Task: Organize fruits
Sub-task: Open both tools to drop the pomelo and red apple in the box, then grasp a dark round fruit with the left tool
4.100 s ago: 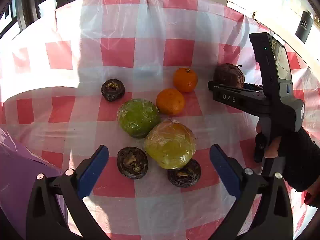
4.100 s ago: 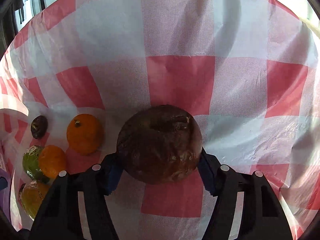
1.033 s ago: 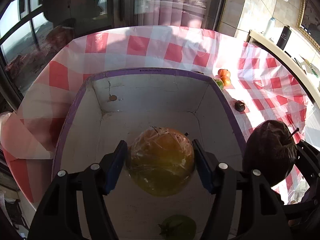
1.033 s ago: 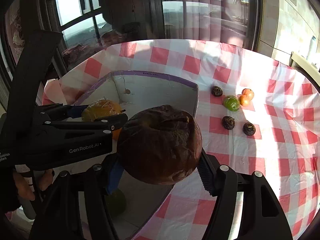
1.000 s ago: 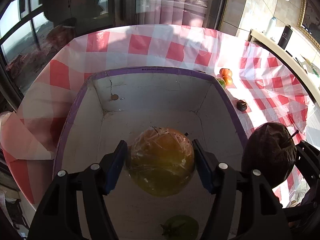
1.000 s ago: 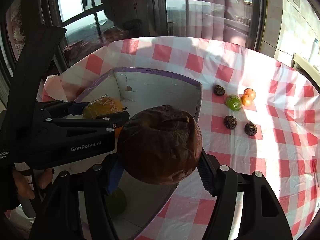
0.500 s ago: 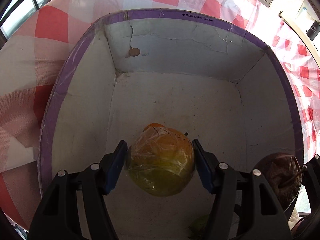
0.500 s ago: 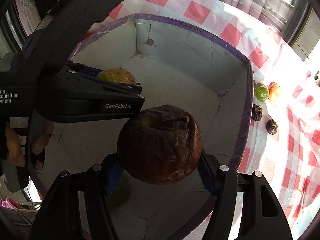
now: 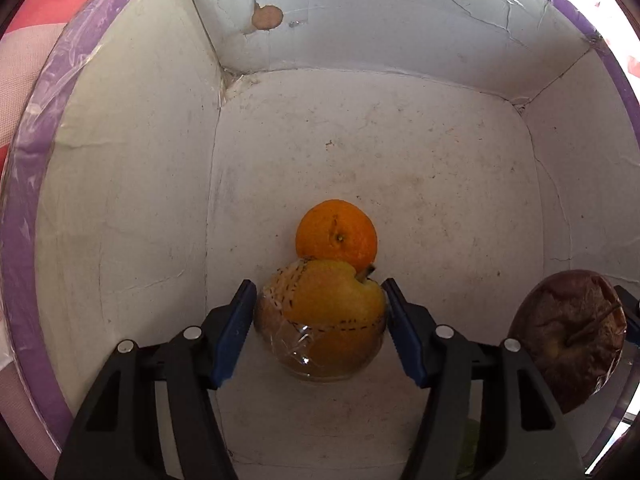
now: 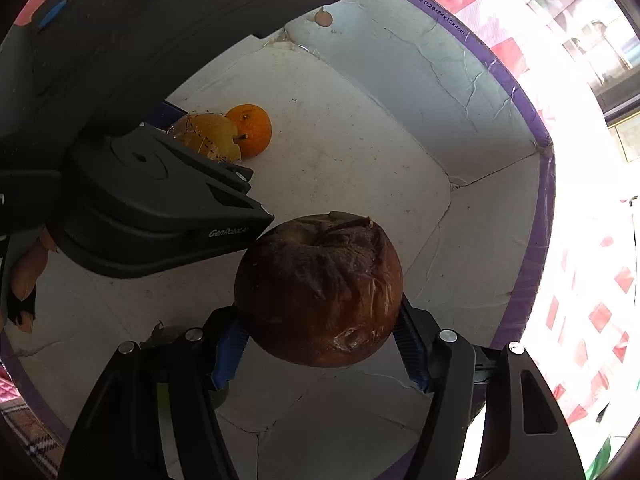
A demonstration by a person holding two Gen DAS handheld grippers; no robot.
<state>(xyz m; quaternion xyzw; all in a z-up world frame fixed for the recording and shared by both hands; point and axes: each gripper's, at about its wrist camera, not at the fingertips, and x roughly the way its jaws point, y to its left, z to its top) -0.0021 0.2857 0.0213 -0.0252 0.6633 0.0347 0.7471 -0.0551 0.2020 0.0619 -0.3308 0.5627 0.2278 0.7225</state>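
Both grippers are down inside a white cardboard box with a purple rim (image 9: 120, 200) (image 10: 536, 208). My left gripper (image 9: 320, 332) is shut on a plastic-wrapped yellow-orange fruit (image 9: 324, 320), low over the box floor and touching an orange (image 9: 336, 232) behind it. My right gripper (image 10: 320, 344) is shut on a wrinkled dark brown apple (image 10: 320, 288), held above the floor just right of the left gripper. That apple shows at the right of the left wrist view (image 9: 568, 340). The wrapped fruit (image 10: 208, 134) and orange (image 10: 250, 128) show in the right wrist view.
A green fruit (image 10: 168, 336) lies on the box floor under the right gripper, mostly hidden. The box walls are cracked, with a brown patch (image 9: 266, 18) on the far wall. Red-and-white checked cloth (image 10: 592, 320) lies outside the box.
Both grippers have dropped deeper into the box with their fruits. The wrapped fruit now sits against the orange near the floor, and the brown apple is below the rim.
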